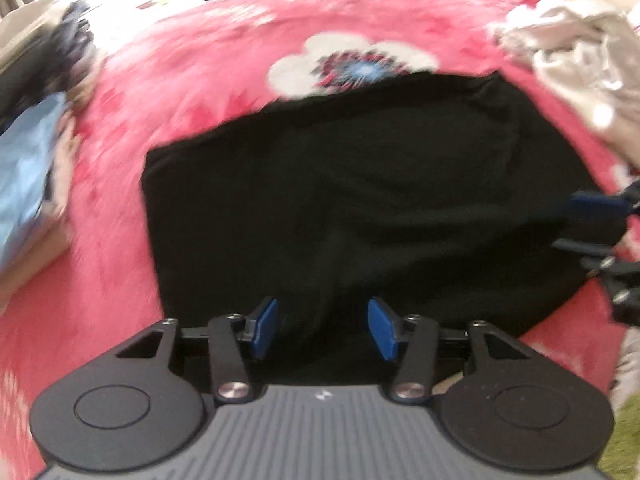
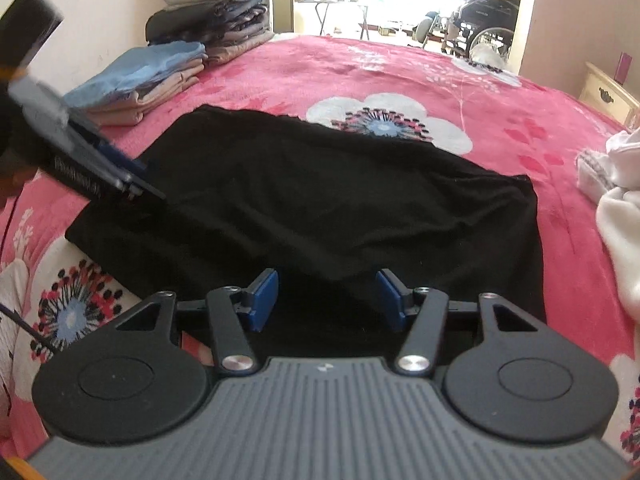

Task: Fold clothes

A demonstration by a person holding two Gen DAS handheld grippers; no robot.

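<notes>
A black garment [image 1: 360,200] [image 2: 320,200] lies flat as a folded, roughly rectangular shape on the pink floral blanket [image 1: 192,80] [image 2: 280,72]. My left gripper [image 1: 323,326] hovers over the garment's near edge, open, with nothing between its blue pads. In the right wrist view it shows at the left [image 2: 136,178], over the garment's left end. My right gripper [image 2: 328,298] also stands open above the near edge, with only black cloth below it. Its fingers enter the left wrist view at the right edge [image 1: 592,224]. The left wrist view is blurred.
Folded clothes are stacked at the far left: a blue-topped pile [image 2: 140,80] [image 1: 28,168] and a taller grey pile [image 2: 216,16]. Crumpled white clothes [image 2: 616,184] [image 1: 580,60] lie at the right. A nightstand [image 2: 608,96] and a wheelchair [image 2: 480,12] stand beyond the bed.
</notes>
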